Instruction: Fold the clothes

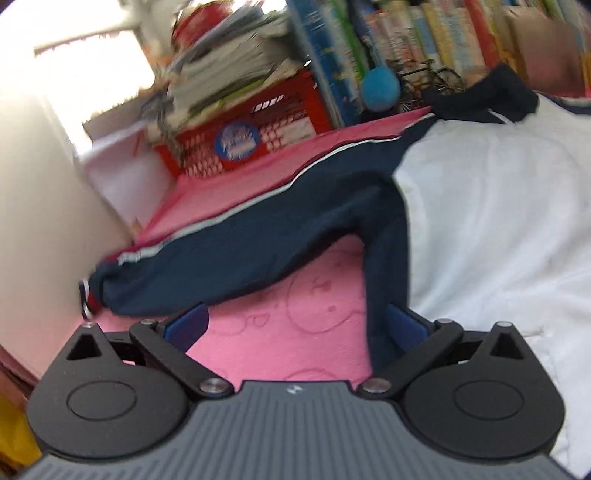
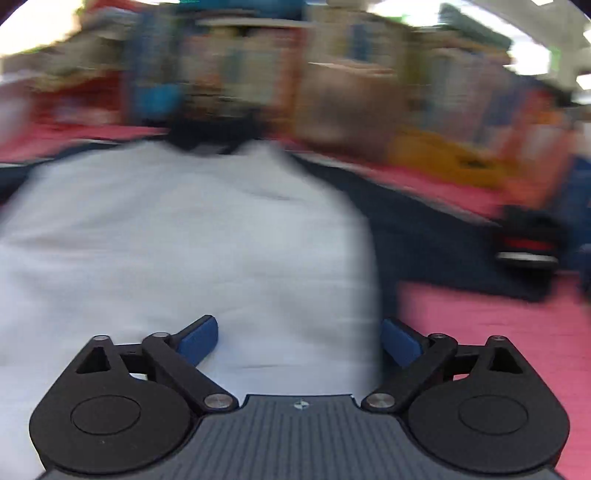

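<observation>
A white jacket [image 1: 498,221] with navy sleeves lies spread on a pink cloth [image 1: 295,314]. In the left wrist view its navy sleeve [image 1: 240,251], edged with a white stripe, stretches left to a red-and-white cuff [image 1: 94,291]. A navy side panel runs down past the right finger. My left gripper [image 1: 295,326] hovers open over the pink cloth below the armpit, gripping nothing. The right wrist view is blurred. There my right gripper [image 2: 299,339] stands wide open over the jacket's white body [image 2: 184,240], near its right side seam, pads not pressing. The other navy sleeve [image 2: 443,243] lies to the right.
A pale wall [image 1: 44,203] bounds the cloth on the left. Behind it stand a red crate [image 1: 251,136] under stacked papers, a row of books [image 1: 424,33] and a blue ball [image 1: 380,90]. Blurred boxes and a yellow thing [image 2: 443,155] line the far edge in the right wrist view.
</observation>
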`<state>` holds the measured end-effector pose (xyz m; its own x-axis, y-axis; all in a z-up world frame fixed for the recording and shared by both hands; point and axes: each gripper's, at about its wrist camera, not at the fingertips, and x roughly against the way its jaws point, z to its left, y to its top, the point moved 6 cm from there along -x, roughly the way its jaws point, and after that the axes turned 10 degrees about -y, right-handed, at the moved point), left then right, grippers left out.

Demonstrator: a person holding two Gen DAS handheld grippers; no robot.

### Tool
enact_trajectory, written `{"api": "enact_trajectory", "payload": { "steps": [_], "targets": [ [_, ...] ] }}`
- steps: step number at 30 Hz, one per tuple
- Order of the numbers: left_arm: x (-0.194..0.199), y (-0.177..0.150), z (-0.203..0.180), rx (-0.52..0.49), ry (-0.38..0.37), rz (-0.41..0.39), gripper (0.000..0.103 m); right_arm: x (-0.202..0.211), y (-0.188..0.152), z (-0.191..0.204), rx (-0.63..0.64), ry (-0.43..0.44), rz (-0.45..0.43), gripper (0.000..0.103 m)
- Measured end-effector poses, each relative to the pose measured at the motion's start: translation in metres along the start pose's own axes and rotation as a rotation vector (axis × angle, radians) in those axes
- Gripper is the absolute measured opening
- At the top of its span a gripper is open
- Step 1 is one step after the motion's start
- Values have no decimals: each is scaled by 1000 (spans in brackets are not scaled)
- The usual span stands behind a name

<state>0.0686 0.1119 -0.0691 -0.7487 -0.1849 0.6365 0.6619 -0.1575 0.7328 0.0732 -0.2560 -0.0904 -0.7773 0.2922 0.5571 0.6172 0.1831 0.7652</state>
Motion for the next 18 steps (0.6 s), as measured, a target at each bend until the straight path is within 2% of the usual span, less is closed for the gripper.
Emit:
{"api": "enact_trajectory", "payload": {
  "steps": [1, 2, 6, 8, 10, 11, 14, 16, 18],
  "targets": [
    [7, 3, 2, 22, -47, -15, 103, 2, 0, -10, -7, 3, -5, 95],
    [15, 7, 4, 44, -95, -30, 103, 6, -2, -18, -22, 46, -10, 94],
    [37, 18, -14, 63, -290, -63, 103, 34, -18, -33, -85, 262, -6, 96],
    [45, 23, -27, 67, -369, -72, 103, 36, -27, -31, -82, 239, 12, 96],
    [50, 27, -41, 60, -415, -81, 103, 39, -36, -30, -78, 216, 30, 96],
    [50, 30, -46, 55, -423, -86, 103, 39, -41, -29, -81, 204, 41, 87],
    [53, 38, -61, 36, -445, -105, 103, 48, -45, -21, -129, 224, 44, 47],
    [52, 42, -68, 22, -443, -117, 103, 69, -45, -5, -32, 301, 22, 46],
    [42, 44, -74, 9, -423, -109, 103, 82, -37, -2, 42, 323, -23, 46]
  ]
}}
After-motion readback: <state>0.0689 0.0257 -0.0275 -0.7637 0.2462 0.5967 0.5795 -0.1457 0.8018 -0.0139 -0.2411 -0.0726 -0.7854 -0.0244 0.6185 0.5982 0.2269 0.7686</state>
